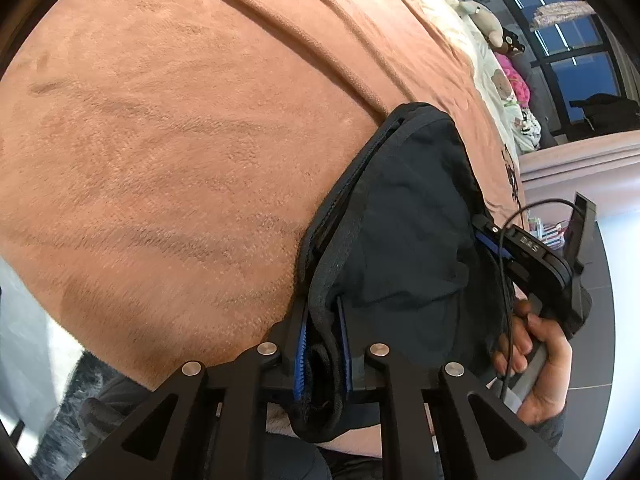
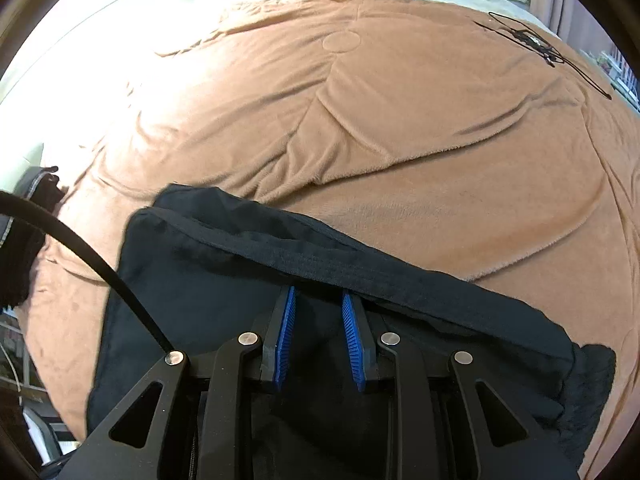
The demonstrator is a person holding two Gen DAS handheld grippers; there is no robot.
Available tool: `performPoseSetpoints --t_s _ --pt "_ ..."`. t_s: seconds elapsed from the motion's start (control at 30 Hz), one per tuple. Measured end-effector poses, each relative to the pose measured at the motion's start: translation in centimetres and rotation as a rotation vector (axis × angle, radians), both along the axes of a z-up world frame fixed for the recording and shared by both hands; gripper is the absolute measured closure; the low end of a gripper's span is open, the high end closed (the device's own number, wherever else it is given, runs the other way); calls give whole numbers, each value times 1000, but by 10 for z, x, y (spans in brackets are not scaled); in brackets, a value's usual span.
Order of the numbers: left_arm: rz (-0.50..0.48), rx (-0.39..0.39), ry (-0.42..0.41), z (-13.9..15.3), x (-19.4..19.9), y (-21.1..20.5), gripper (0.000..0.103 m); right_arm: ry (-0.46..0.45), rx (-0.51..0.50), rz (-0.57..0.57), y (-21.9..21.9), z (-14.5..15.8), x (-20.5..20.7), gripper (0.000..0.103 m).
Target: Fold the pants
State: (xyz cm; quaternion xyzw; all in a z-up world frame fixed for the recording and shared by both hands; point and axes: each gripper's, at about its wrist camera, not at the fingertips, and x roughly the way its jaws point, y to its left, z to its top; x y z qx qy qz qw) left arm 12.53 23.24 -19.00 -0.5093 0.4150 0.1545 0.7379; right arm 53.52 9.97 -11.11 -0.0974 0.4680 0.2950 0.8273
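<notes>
- The black pants (image 2: 224,300) lie bunched on the brown blanket (image 2: 400,140) near the bed's near edge.
- The left gripper (image 1: 323,354) is clenched on a thick edge of the pants.
- The right gripper (image 2: 316,336) is released, its blue pads (image 2: 286,332) apart over the waistband (image 2: 320,268).
- Judged step: securing the second hold; next the right gripper should close on the waistband, then both lift and spread.

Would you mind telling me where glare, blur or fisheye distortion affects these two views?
Right wrist view: the cream headboard at upper left is blown out by glare, while the pants stay sharp but very dark. Left wrist view: the window is bright at upper right, the blanket bulges with fisheye distortion, and the bottom-left corner is slightly soft.
</notes>
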Motion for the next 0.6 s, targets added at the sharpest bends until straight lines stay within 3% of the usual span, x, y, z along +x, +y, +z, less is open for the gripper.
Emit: performPoseSetpoints --t_s 0.17,0.3,0.6 --pt "-2 3 -11 0 -3 0 88 -7 47 36 -16 14 -28 81" --pt "-5 46 -12 9 -7 -4 94 14 82 65 -32 14 -52 81" --pt "-18 100 -57 43 -4 -10 95 63 163 71 -67 -8 -95 81"
